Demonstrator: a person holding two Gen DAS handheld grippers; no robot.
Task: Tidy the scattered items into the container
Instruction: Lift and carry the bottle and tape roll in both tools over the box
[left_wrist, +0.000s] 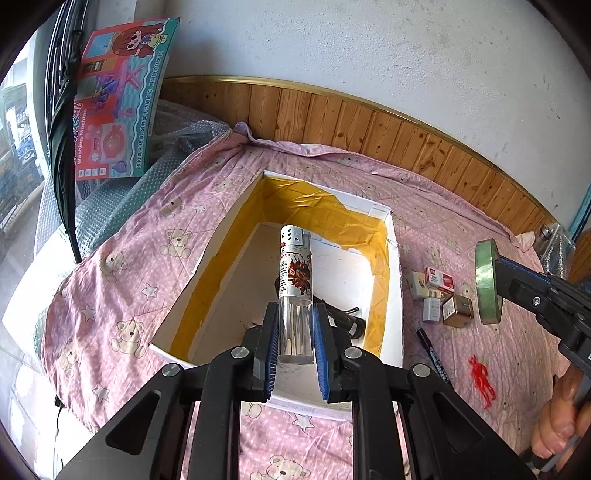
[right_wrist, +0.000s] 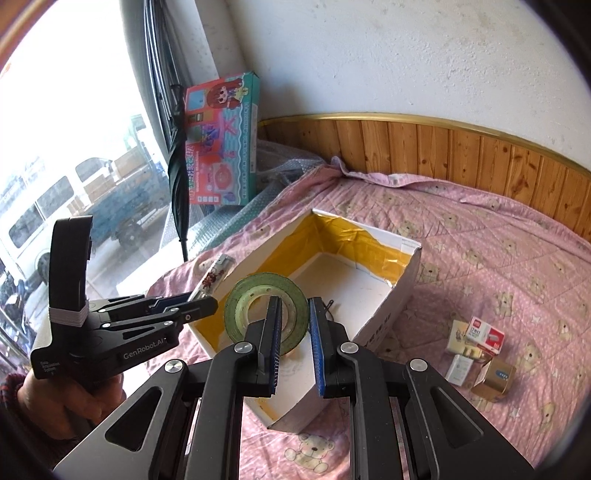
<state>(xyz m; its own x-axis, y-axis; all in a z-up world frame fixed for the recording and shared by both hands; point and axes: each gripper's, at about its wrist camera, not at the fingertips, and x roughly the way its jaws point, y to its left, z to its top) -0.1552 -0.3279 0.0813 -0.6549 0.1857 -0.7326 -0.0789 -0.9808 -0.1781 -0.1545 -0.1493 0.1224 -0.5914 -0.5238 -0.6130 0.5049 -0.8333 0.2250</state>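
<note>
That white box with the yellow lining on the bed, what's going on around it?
A person is tidying small things into the white cardboard box lined with yellow tape, using hand-held tongs. The left tongs grip a clear plastic tube with a printed label over the box. The right tongs hold a green roll of tape near it. Small cartons and a gold tin, a dark marker pen and a red toy figure lie on the pink bear-print quilt.
</note>
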